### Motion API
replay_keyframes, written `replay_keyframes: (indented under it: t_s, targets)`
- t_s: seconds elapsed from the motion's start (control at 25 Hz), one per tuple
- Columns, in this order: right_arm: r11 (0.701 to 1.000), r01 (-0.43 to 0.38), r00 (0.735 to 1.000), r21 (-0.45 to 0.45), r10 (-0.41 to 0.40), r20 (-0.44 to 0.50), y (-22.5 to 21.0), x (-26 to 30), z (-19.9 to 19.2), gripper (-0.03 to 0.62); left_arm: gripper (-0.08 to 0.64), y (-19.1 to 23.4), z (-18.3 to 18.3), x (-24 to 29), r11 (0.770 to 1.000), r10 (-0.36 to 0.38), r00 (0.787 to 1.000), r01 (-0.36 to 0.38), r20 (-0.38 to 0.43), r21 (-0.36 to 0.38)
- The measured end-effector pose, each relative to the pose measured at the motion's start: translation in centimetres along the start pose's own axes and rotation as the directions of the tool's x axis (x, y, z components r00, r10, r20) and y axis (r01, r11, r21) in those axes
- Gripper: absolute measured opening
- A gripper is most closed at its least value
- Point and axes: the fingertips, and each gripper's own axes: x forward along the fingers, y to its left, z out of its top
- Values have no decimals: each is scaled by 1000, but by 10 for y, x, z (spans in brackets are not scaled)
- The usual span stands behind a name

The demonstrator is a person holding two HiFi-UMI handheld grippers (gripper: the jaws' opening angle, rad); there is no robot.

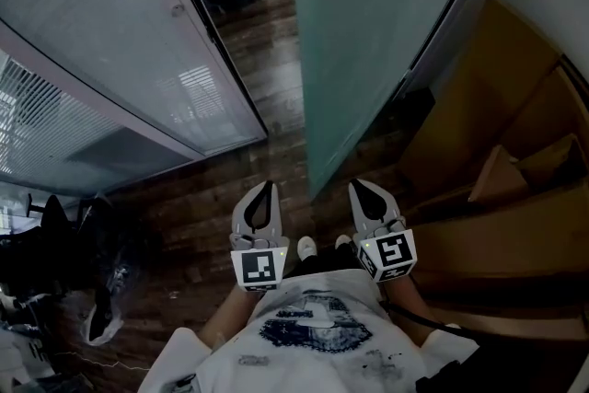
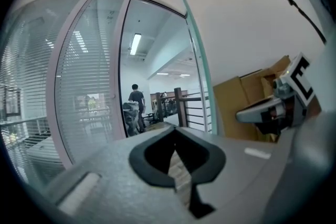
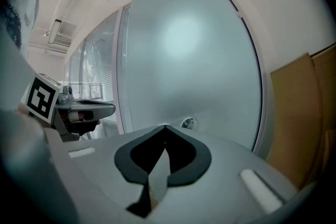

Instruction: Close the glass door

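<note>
Left gripper [image 1: 266, 193]: jaws together at the tips, nothing between them. Right gripper [image 1: 361, 190]: same, pinched to a point and empty. Both are level and just short of the glass door [image 1: 377, 32], touching nothing.

Door: frosted panel standing open, its near lower corner between the two grippers.

Risks (judged):
- Closed tips on smooth glass may skid sideways when pushed. The round fitting [image 3: 188, 123] on the door face, just ahead of the right gripper, looks a surer place to bear on.
- The wearer's shoes [image 1: 306, 246] are close below the door's corner and could get clipped.

Surroundings:
- Glass partition with blinds [image 1: 138, 60] left of the door.
- Cardboard boxes [image 1: 515, 161] right of the door; I cannot tell whether they touch it.
- A person [image 2: 137, 99] stands well beyond the door, through the opening.
</note>
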Motion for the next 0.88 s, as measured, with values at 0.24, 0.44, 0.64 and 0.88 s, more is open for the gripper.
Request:
replay_keyframes:
  t_s: [0.24, 0.44, 0.64, 0.88]
  targets:
    - [999, -29, 1000, -27, 29, -8, -11, 13, 1, 9, 3, 1, 15, 12, 1000, 13, 1000, -13, -8, -8]
    - [990, -105, 994, -91, 101, -43, -16, 32, -15, 65, 3, 8, 16, 19, 999, 48, 999, -47, -18, 6]
    - [976, -190, 982, -106, 187, -37, -15, 48, -22, 166, 3, 10, 18, 22, 996, 91, 996, -91, -12, 10]
    - [948, -283, 959, -144, 284, -12, 1, 71, -16, 206, 3, 7, 19, 23, 990, 136, 991, -136, -4, 20]
